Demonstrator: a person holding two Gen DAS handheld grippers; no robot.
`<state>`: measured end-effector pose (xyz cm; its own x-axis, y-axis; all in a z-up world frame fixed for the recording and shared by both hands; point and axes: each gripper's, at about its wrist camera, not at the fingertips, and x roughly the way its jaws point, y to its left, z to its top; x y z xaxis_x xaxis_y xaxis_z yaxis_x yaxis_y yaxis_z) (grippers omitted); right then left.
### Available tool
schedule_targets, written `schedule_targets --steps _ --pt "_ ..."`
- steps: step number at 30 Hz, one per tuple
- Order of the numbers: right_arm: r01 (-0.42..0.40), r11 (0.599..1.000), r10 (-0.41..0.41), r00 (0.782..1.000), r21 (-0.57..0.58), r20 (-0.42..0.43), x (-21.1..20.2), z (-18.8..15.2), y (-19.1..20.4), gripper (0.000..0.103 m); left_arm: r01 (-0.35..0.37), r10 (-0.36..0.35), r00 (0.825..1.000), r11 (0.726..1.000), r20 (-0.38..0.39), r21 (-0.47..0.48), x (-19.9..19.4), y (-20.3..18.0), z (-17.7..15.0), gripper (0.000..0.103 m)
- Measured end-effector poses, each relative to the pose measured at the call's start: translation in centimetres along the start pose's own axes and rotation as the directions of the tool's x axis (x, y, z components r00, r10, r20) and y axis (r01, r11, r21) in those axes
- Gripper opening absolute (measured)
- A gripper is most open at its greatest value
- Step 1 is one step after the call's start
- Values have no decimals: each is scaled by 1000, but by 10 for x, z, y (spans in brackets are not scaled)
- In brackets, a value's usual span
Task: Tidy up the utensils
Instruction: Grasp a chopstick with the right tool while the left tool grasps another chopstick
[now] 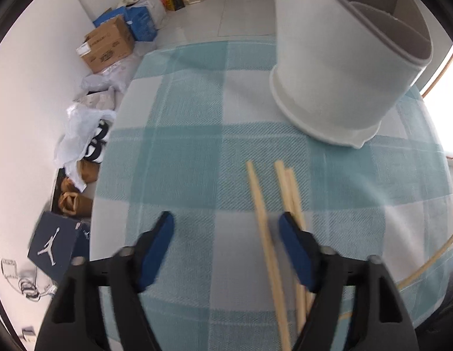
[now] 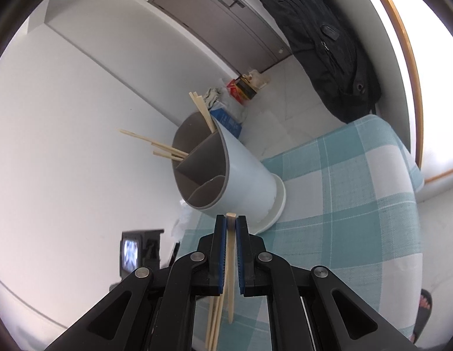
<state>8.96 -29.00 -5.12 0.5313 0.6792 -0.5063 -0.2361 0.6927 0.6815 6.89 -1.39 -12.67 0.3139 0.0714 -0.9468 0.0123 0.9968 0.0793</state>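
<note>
My left gripper (image 1: 226,218) points down at the checked tablecloth (image 1: 182,152), open. One wooden chopstick (image 1: 263,228) lies between its jaws, close to the right pad (image 1: 295,251) and away from the left one. Two more chopsticks (image 1: 284,187) run under the right finger. The white utensil holder (image 1: 328,82) stands just beyond them. My right gripper (image 2: 230,219) is shut on a single chopstick (image 2: 231,251), its end poking out at the holder's (image 2: 246,181) grey divided mouth. Several chopsticks (image 2: 165,146) stand in the holder's far compartments. Loose chopsticks (image 2: 214,321) lie below this gripper.
The table's left edge (image 1: 109,161) drops to a floor cluttered with a cardboard box (image 1: 106,44), plastic bags (image 1: 80,128) and a dark shoe box (image 1: 56,248). A black jacket (image 2: 328,44) hangs behind the table. A sandalled foot (image 2: 425,304) shows at the lower right.
</note>
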Motion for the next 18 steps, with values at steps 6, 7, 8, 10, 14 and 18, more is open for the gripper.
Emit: schedule_targets --steps 6,7,8,10,14,18 --pt "-6 1000 6 1000 20 12 -2 7 -3 6 9 -7 999 997 -31 82 -1 -21 8 5" --pt "-4 1000 4 1000 14 18 -3 8 -2 6 2 1 999 997 -39 81 0 -21 8 3" --pt "-2 1000 2 1000 9 24 -5 9 -1 6 3 0 999 997 -43 79 -1 -22 9 2" --pt "3 1000 -3 1000 3 31 -6 9 0 6 35 -33 999 998 -37 59 0 -19 11 2" --pt "11 1000 -11 999 7 34 -7 8 -2 6 79 -79 997 997 -2 -10 -5 -6 14 2" --pt "19 1000 -18 999 -13 44 -8 6 2 6 130 -123 987 989 107 -66 -33 5 14 2"
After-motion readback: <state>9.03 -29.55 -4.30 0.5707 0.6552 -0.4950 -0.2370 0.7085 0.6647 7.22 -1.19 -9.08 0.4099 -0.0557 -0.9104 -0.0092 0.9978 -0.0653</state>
